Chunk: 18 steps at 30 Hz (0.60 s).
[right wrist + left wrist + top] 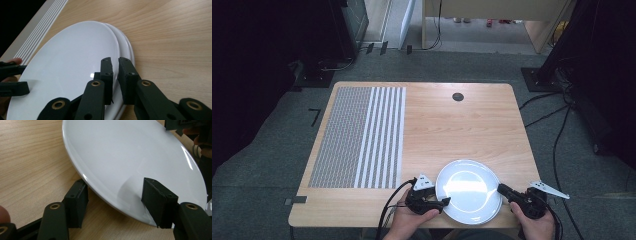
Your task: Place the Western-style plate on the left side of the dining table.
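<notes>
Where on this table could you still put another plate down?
Bare wood lies between the striped mat and the table's right edge, from the black round cap down to the stacked plates. The near edge is crowded: left gripper, right gripper, both at the plates.

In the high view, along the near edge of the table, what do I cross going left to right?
Striped placemat → left gripper → stack of white plates → right gripper.

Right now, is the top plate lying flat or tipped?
Tipped. The top plate is raised off the plates beneath, its rim pinched by the right gripper.
</notes>
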Available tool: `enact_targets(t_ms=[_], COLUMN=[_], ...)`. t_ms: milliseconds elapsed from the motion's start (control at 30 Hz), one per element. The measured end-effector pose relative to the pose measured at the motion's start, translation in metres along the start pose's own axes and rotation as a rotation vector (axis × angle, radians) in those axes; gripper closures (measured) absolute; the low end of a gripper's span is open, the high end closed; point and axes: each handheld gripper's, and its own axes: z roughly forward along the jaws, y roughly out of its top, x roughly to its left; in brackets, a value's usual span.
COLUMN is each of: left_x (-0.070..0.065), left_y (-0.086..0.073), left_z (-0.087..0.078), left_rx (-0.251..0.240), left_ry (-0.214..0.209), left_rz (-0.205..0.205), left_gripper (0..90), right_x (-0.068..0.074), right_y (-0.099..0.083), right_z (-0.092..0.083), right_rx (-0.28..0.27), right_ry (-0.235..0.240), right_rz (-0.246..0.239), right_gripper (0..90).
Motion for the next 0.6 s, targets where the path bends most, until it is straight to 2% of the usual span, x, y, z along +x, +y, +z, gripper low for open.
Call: enact_targets(t_ms=[100, 167, 333, 467, 600], left_x=[0.001, 0.002, 0.005, 0.011, 0.016], left_y=[0.000, 0.000, 0.001, 0.001, 0.001], left_z=[-0.001, -0.001, -0.004, -0.010, -0.015], left_rx=[-0.001, -0.002, -0.008, -0.025, -0.036], left_ry=[-0.011, -0.016, -0.008, -0.006, -0.017], left_rz=[-0.007, -0.011, -0.018, -0.045, -0.061], left_gripper=[38.2, 38.2, 39.0, 44.5, 51.0], right_x=[0.002, 0.004, 0.003, 0.006, 0.007], right_y=[-0.001, -0.001, -0.001, -0.001, 0.000], right_z=[0.003, 0.005, 0.006, 0.010, 0.013], right_rx=[0.011, 0.007, 0.017, 0.023, 0.033], right_ry=[0.022, 0.018, 0.041, 0.055, 0.048], right_rz=[0.001, -0.005, 0.009, 0.008, 0.003], right_gripper=[83.3, 83.1, 83.1, 82.2, 82.1])
